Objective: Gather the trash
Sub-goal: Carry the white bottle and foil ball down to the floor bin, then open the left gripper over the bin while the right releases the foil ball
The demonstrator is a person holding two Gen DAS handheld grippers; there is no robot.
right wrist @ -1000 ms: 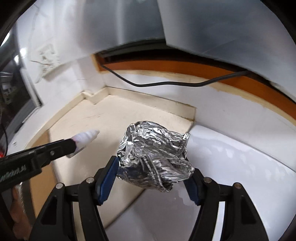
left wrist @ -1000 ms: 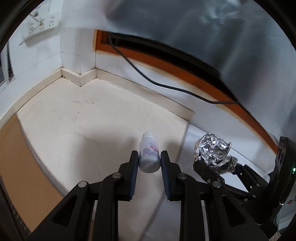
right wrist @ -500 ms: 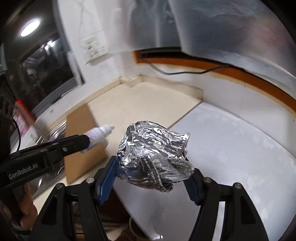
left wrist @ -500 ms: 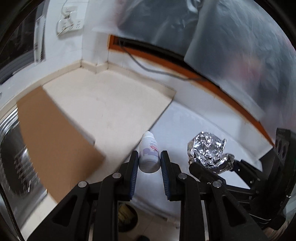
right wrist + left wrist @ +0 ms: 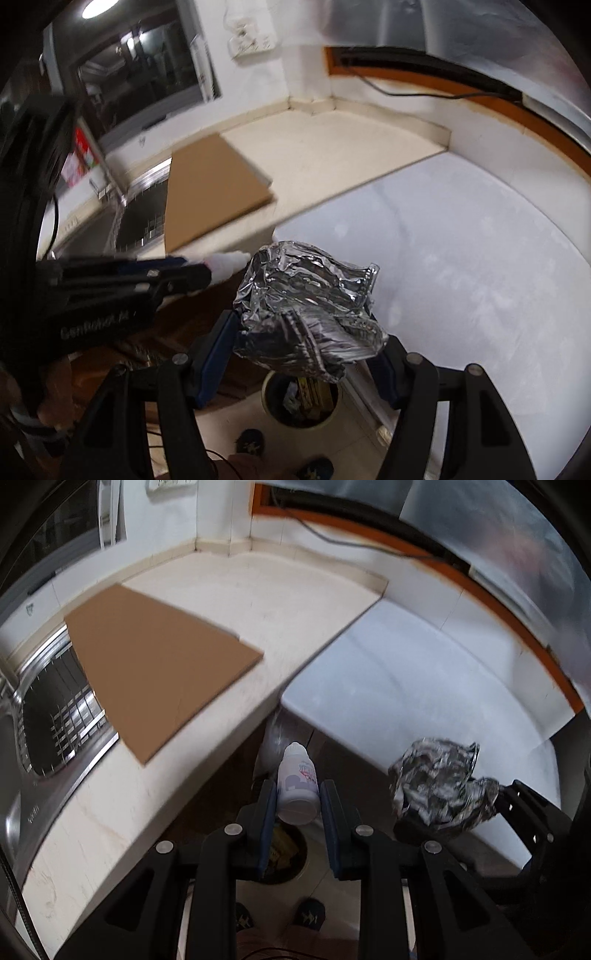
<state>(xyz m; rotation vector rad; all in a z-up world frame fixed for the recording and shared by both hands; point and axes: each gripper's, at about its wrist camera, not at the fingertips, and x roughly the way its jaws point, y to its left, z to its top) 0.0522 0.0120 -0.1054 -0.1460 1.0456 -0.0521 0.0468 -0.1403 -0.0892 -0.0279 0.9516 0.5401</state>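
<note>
My left gripper [image 5: 297, 805] is shut on a small white plastic bottle [image 5: 297, 782] with a purple label, held in the air off the counter's front edge. My right gripper [image 5: 308, 332] is shut on a crumpled ball of aluminium foil [image 5: 306, 306], which also shows in the left wrist view [image 5: 439, 790]. A round trash bin [image 5: 300, 400] with rubbish in it stands on the floor right below the foil; in the left wrist view the bin [image 5: 288, 853] lies under the bottle. The left gripper and bottle tip [image 5: 227, 264] show at left in the right wrist view.
A cream counter [image 5: 258, 590] runs into the corner, with a brown cardboard sheet [image 5: 155, 672] partly over a steel sink [image 5: 48, 720]. A white surface [image 5: 424, 686] lies to the right. The person's feet [image 5: 280, 917] stand on the tiled floor near the bin.
Both grippers have pulled back from the counter and risen, still holding the bottle and the foil. The floor, the bin and the person's feet have come into view below them.
</note>
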